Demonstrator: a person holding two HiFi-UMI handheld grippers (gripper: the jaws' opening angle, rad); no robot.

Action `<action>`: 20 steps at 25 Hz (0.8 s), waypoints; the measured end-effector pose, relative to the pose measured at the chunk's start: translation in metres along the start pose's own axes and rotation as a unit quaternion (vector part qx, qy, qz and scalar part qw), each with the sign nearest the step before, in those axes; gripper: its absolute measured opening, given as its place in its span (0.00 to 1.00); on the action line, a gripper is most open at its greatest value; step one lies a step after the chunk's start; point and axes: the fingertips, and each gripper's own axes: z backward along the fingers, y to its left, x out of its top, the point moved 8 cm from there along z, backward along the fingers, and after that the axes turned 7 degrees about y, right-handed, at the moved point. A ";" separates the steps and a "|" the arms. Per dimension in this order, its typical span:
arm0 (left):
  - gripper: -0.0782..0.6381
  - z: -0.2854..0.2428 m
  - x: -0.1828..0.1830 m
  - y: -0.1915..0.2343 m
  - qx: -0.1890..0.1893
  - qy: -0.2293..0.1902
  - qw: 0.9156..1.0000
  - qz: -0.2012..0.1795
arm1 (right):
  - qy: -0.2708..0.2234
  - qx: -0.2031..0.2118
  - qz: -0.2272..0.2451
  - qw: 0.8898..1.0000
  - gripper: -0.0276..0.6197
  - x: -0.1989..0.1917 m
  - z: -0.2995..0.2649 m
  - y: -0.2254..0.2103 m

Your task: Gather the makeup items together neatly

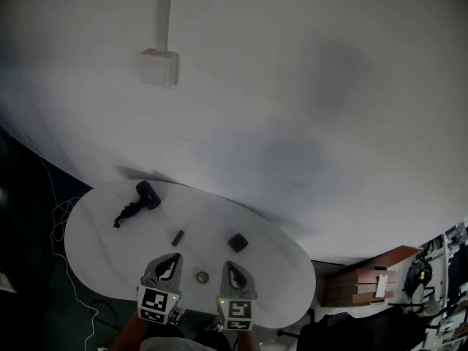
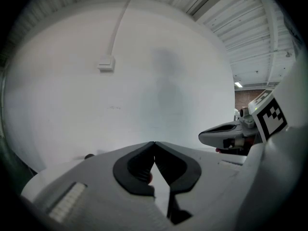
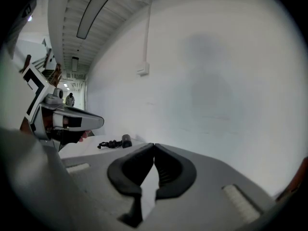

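Note:
Several small makeup items lie on a white oval table (image 1: 95, 247). A black brush-like item with a round head (image 1: 139, 202) lies at the far left, also seen in the right gripper view (image 3: 115, 142). A small dark stick (image 1: 177, 237) lies mid-table, a black square compact (image 1: 237, 242) to its right, and a small round item (image 1: 202, 276) near the front edge. My left gripper (image 1: 174, 257) and right gripper (image 1: 229, 266) hover side by side at the front edge, both shut and empty, flanking the round item.
A white wall with a switch box (image 1: 159, 67) and conduit stands behind the table. Cables (image 1: 62, 218) trail on the dark floor at left. Brown shelving (image 1: 365, 282) and clutter sit at the lower right.

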 end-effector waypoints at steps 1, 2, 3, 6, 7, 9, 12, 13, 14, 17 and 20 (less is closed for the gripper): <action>0.12 0.002 -0.002 0.006 0.008 0.002 1.000 0.004 | 0.000 0.011 0.005 1.000 0.05 0.002 -0.007 0.005; 0.12 0.004 -0.004 0.013 0.016 0.004 1.000 0.007 | 0.001 0.022 0.010 1.000 0.05 0.005 -0.013 0.011; 0.12 0.006 -0.007 0.018 0.025 0.007 1.000 0.011 | 0.003 0.033 0.015 0.999 0.05 0.006 -0.019 0.017; 0.12 0.009 -0.017 0.034 0.049 0.016 0.998 0.026 | 0.012 0.067 0.031 0.997 0.05 0.009 -0.040 0.032; 0.12 0.009 -0.020 0.039 0.056 0.019 0.998 0.032 | 0.016 0.077 0.038 0.996 0.05 0.009 -0.047 0.036; 0.12 0.008 -0.028 0.048 0.068 0.026 0.996 0.042 | 0.024 0.095 0.052 0.994 0.05 0.008 -0.062 0.042; 0.12 0.005 -0.042 0.058 0.083 0.038 0.994 0.056 | 0.037 0.121 0.062 0.990 0.05 0.002 -0.083 0.050; 0.12 0.004 -0.047 0.061 0.088 0.042 0.993 0.060 | 0.041 0.128 0.064 0.989 0.05 -0.001 -0.090 0.051; 0.12 0.002 -0.052 0.064 0.093 0.046 0.993 0.064 | 0.046 0.133 0.066 0.988 0.05 -0.004 -0.097 0.052; 0.12 -0.002 -0.067 0.072 0.107 0.056 0.990 0.075 | 0.058 0.150 0.080 0.984 0.06 -0.014 -0.118 0.054; 0.12 -0.007 -0.083 0.079 0.121 0.065 0.987 0.085 | 0.073 0.179 0.094 0.977 0.15 -0.024 -0.139 0.058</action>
